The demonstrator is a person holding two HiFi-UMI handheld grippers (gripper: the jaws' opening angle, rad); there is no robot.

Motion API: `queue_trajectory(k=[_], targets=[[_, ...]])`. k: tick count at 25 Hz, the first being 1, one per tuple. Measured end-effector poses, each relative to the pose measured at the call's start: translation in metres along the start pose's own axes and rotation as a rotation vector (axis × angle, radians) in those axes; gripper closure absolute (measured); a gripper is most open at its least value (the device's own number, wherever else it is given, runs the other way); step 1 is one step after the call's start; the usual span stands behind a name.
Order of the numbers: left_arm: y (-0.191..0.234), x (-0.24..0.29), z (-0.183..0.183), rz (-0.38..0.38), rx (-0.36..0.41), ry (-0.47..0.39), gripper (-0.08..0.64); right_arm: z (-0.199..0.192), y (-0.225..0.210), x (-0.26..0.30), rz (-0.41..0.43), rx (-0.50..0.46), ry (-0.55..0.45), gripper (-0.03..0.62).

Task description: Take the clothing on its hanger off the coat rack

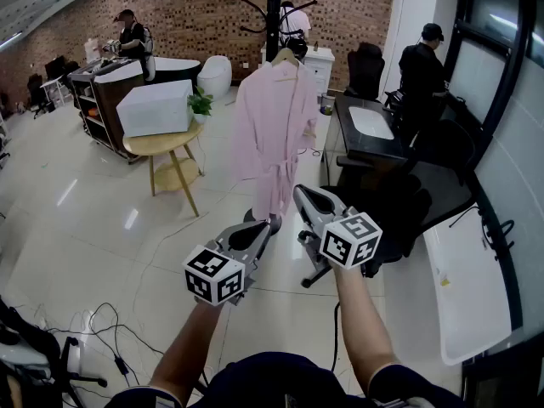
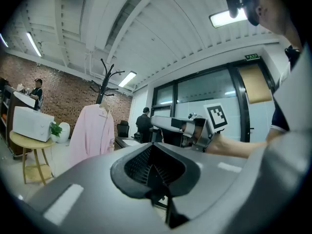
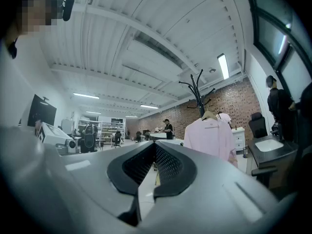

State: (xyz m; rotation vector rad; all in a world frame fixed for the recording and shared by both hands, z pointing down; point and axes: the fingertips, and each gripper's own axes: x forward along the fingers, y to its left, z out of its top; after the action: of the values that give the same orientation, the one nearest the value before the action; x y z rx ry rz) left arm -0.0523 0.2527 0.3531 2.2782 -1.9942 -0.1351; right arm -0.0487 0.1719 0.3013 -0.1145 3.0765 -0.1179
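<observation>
**Position of the work piece.** The pink robe (image 1: 272, 130) hangs on a wooden hanger (image 1: 286, 58) from the coat rack (image 1: 272, 7), just below the rack's branching arms. The garment drapes down the near side of the rack's pole and covers most of it. Its weight is carried wholly by the hanger, so the hanger is probably the part to grasp, not the cloth.

**Grippers.** The left gripper (image 1: 265, 226) and the right gripper (image 1: 303, 192) are both held level and aimed at the coat rack, well short of it. Each one's jaws are closed together with nothing between them. This looks like a carrying posture for the approach, with neither tool yet committed to a grasp.

**Stage.** The task appears not yet begun: the garment is untouched. At least one gripper must be opened before it reaches the hanger.

**Clearances.** A round table (image 1: 161, 147) stands to the left of the coat rack and a black desk (image 1: 365, 143) to its right. The near side of the rack is the open route, which would explain the head-on approach.
</observation>
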Motion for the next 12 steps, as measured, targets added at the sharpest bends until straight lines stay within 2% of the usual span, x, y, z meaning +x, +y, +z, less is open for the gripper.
queue_trajectory(k=[12], targets=[[0.004, 0.05, -0.003, 0.013, 0.004, -0.003, 0.548, -0.002, -0.046, 0.0, 0.02, -0.001, 0.002, 0.591]])
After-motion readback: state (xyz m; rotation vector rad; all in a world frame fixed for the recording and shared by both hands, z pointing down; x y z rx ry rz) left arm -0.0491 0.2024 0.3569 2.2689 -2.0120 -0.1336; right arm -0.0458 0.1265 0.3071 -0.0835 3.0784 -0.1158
